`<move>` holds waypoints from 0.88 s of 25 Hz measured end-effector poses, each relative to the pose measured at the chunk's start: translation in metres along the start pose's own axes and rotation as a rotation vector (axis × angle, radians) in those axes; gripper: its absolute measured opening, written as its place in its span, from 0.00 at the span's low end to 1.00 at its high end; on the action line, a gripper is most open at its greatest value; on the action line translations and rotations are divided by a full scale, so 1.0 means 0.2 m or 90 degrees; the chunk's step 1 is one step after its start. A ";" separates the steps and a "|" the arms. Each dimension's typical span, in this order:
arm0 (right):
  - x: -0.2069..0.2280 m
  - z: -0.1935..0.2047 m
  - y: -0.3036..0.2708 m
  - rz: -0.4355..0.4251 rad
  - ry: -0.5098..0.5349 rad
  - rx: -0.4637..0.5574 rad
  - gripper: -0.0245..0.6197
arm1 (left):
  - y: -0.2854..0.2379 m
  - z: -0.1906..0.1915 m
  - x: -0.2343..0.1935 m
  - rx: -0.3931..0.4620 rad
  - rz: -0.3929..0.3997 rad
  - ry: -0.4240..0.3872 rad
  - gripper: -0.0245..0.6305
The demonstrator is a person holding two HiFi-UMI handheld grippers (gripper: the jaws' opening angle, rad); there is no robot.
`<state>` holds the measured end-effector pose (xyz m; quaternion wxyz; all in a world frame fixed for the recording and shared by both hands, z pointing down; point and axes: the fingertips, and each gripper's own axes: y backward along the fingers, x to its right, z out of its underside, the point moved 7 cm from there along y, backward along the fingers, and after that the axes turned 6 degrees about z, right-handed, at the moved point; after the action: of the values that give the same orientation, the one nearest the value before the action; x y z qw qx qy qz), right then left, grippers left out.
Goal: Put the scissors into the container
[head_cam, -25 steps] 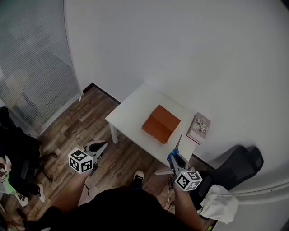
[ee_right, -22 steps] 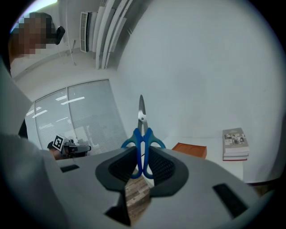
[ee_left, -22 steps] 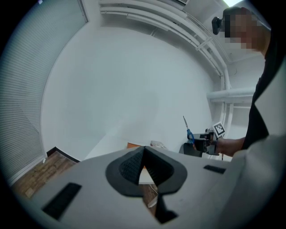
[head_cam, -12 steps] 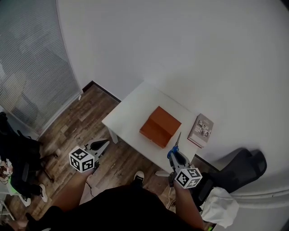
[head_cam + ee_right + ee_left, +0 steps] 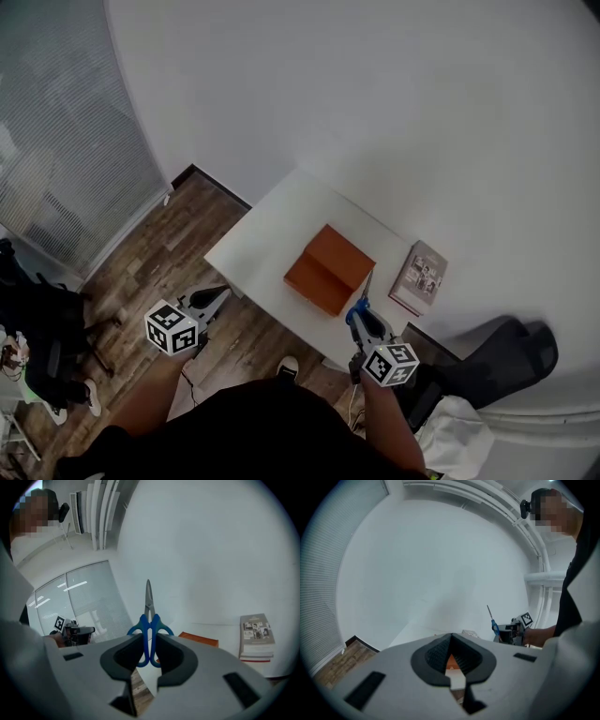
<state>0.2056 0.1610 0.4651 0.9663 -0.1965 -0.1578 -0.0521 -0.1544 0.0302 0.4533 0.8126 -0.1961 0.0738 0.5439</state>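
Observation:
An open orange container [image 5: 329, 269] sits on the white table [image 5: 272, 234]; its far edge shows in the right gripper view [image 5: 199, 639]. My right gripper [image 5: 367, 325] hovers at the table's near right corner, shut on the blue-handled scissors [image 5: 364, 305], blades pointing up and away. In the right gripper view the scissors [image 5: 149, 620] stand upright, handles pinched between the pads. My left gripper [image 5: 204, 302] hangs over the wooden floor left of the table, jaws together and holding nothing. The left gripper view shows the scissors [image 5: 492, 622] and the right gripper [image 5: 512, 631] off to its right.
A book [image 5: 419, 277] lies on the table's right end, next to the container. A black chair [image 5: 502, 349] with a white cloth [image 5: 455, 424] stands on the right. A blind-covered glass wall [image 5: 66, 159] runs along the left, with dark clutter [image 5: 37, 323] below it.
The right gripper, still holding the scissors, has edged slightly up towards the table's near edge. The head view has drifted, so the table sits a bit further left. The left gripper has barely moved.

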 end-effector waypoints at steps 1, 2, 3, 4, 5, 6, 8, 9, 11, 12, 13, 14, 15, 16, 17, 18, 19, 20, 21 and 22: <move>0.02 -0.01 -0.02 -0.004 0.000 -0.001 0.17 | -0.02 -0.01 0.00 -0.001 -0.003 -0.001 0.05; 0.04 -0.02 -0.03 -0.007 -0.001 -0.002 0.17 | -0.04 -0.02 -0.01 0.000 -0.007 -0.003 0.05; 0.06 -0.02 -0.05 -0.011 -0.001 -0.004 0.17 | -0.05 -0.03 -0.01 0.000 -0.011 -0.004 0.05; 0.08 -0.03 -0.07 -0.014 -0.001 -0.007 0.17 | -0.07 -0.05 -0.01 0.001 -0.015 -0.004 0.05; 0.10 -0.03 -0.08 -0.018 -0.001 -0.011 0.17 | -0.08 -0.06 -0.01 0.002 -0.019 -0.005 0.05; 0.11 -0.03 -0.10 -0.022 -0.001 -0.014 0.17 | -0.10 -0.07 -0.01 0.003 -0.022 -0.005 0.05; 0.15 -0.03 -0.14 -0.029 -0.003 -0.022 0.17 | -0.12 -0.08 -0.01 0.002 -0.030 -0.005 0.05; 0.17 -0.03 -0.16 -0.032 -0.003 -0.026 0.17 | -0.13 -0.08 -0.01 0.000 -0.034 -0.004 0.05; 0.20 -0.02 -0.19 -0.040 -0.005 -0.034 0.17 | -0.16 -0.08 -0.01 -0.002 -0.042 -0.003 0.05; 0.21 -0.02 -0.21 -0.045 -0.005 -0.038 0.17 | -0.17 -0.08 -0.01 -0.001 -0.046 -0.003 0.05; 0.23 -0.01 -0.23 -0.050 -0.004 -0.043 0.17 | -0.18 -0.09 -0.01 0.001 -0.050 -0.002 0.05; 0.24 -0.01 -0.25 -0.054 -0.001 -0.049 0.17 | -0.20 -0.09 -0.01 0.005 -0.054 -0.001 0.05; 0.25 -0.01 -0.26 -0.058 0.001 -0.054 0.17 | -0.21 -0.10 -0.01 0.011 -0.056 -0.001 0.05; 0.26 -0.01 -0.27 -0.062 0.003 -0.060 0.17 | -0.23 -0.10 0.00 0.016 -0.057 0.000 0.05; 0.27 -0.01 -0.28 -0.064 0.005 -0.064 0.17 | -0.24 -0.11 0.01 0.019 -0.057 0.000 0.05; 0.28 -0.01 -0.28 -0.067 0.006 -0.068 0.17 | -0.26 -0.11 0.02 0.021 -0.054 -0.001 0.05; 0.28 -0.01 -0.28 -0.068 0.007 -0.070 0.17 | -0.27 -0.10 0.03 0.020 -0.051 -0.003 0.05; 0.28 -0.01 -0.28 -0.070 0.008 -0.072 0.17 | -0.27 -0.10 0.04 0.018 -0.049 -0.004 0.05; 0.28 -0.01 -0.29 -0.072 0.009 -0.074 0.17 | -0.27 -0.09 0.05 0.016 -0.047 -0.004 0.05; 0.28 -0.02 -0.29 -0.073 0.011 -0.075 0.17 | -0.27 -0.08 0.04 0.016 -0.047 -0.004 0.05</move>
<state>0.2508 0.1039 0.5011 0.9498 -0.2434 -0.1571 -0.1184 -0.0991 0.0128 0.4480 0.8348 -0.1872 0.0708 0.5128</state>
